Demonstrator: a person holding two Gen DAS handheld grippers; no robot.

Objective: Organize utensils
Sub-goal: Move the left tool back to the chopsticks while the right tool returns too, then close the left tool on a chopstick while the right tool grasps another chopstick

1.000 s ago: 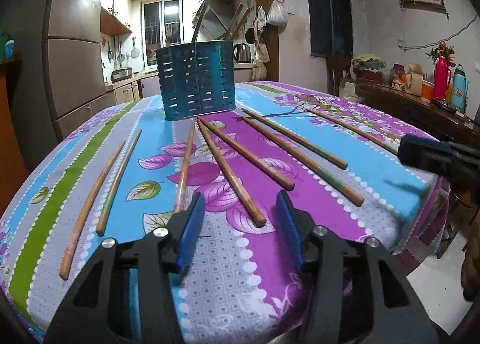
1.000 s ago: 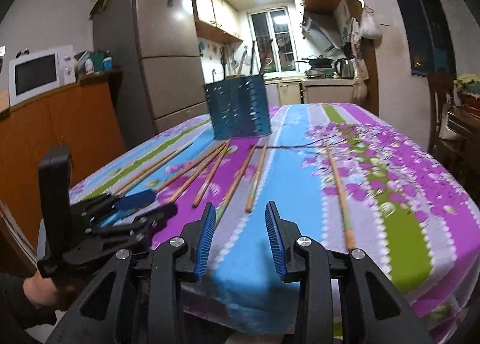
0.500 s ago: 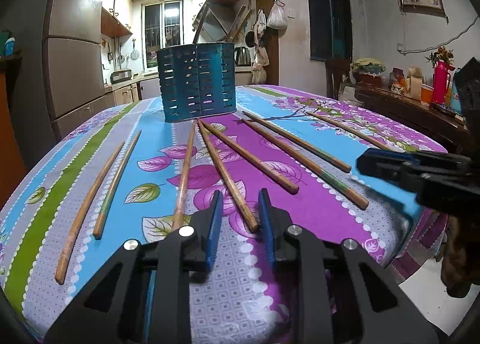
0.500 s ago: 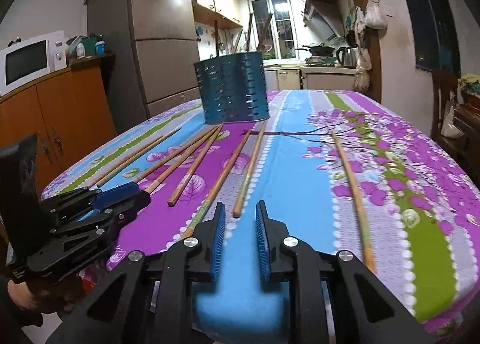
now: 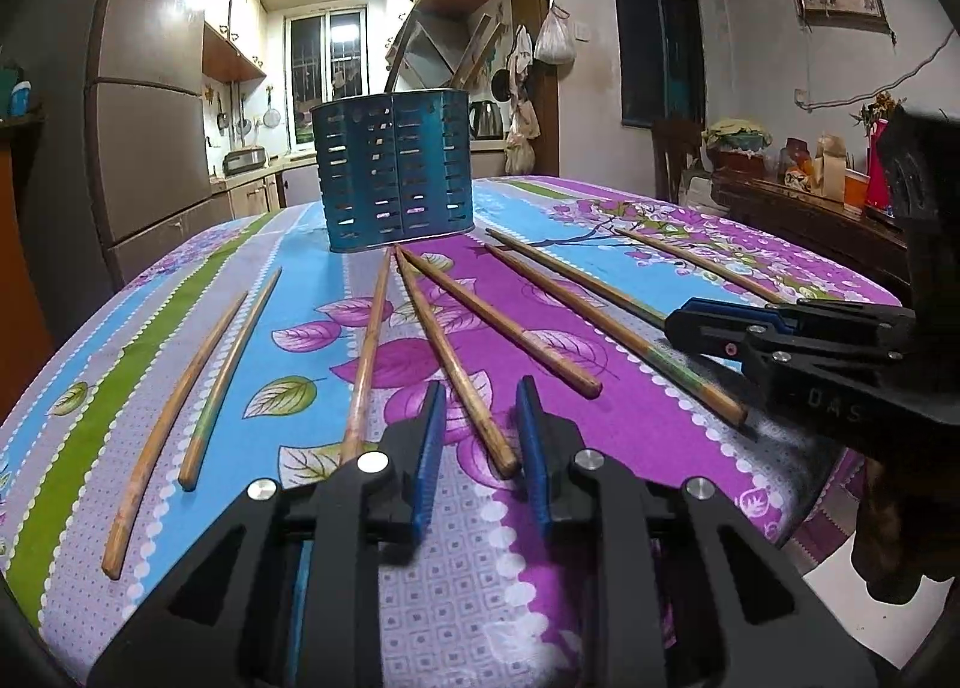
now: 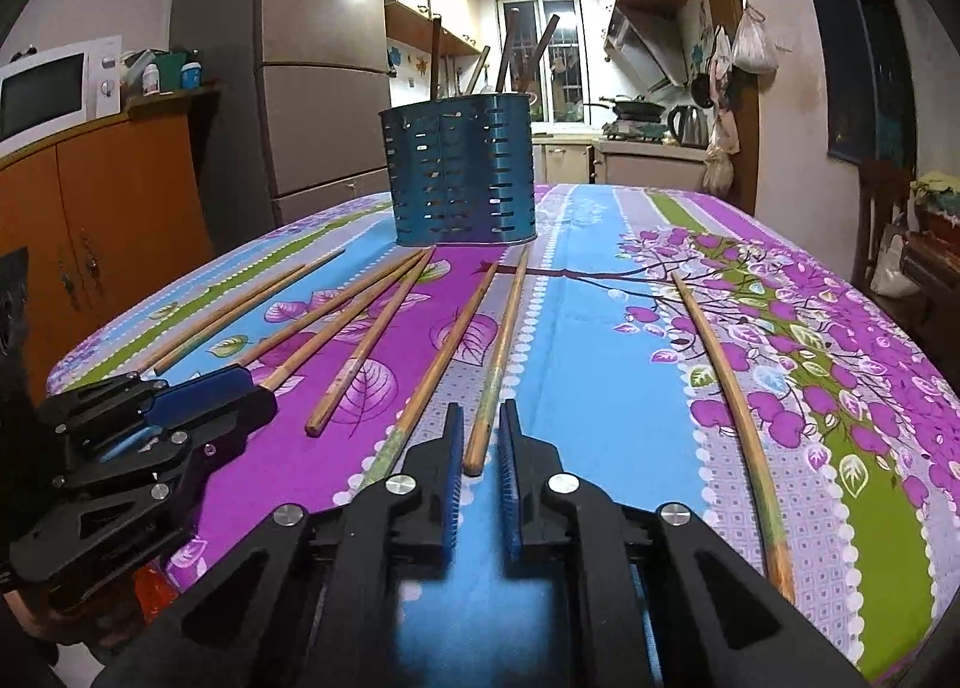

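Note:
Several wooden chopsticks lie fanned on a flowered tablecloth in front of a blue slotted utensil holder (image 5: pixel 397 172), which shows with several utensils standing in it in the right wrist view (image 6: pixel 459 172). My left gripper (image 5: pixel 478 394) is open, its jaws on either side of the near end of one chopstick (image 5: pixel 456 364), not touching it. My right gripper (image 6: pixel 482 418) is open with a narrow gap, right at the near end of another chopstick (image 6: pixel 501 346). Each gripper also shows from the side in the other's view: the right one (image 5: pixel 780 328) and the left one (image 6: pixel 180 400).
The table's (image 6: pixel 600 340) near edge runs just under both grippers. A lone chopstick (image 6: pixel 726 382) lies to the right. A fridge (image 6: pixel 312 81), an orange cabinet with a microwave (image 6: pixel 45 87), and a side table with bottles (image 5: pixel 810 190) stand around the table.
Both grippers have moved forward and lower to the chopstick ends. Both jaw pairs narrowed from a second ago; the left reopened a little in the last half second.

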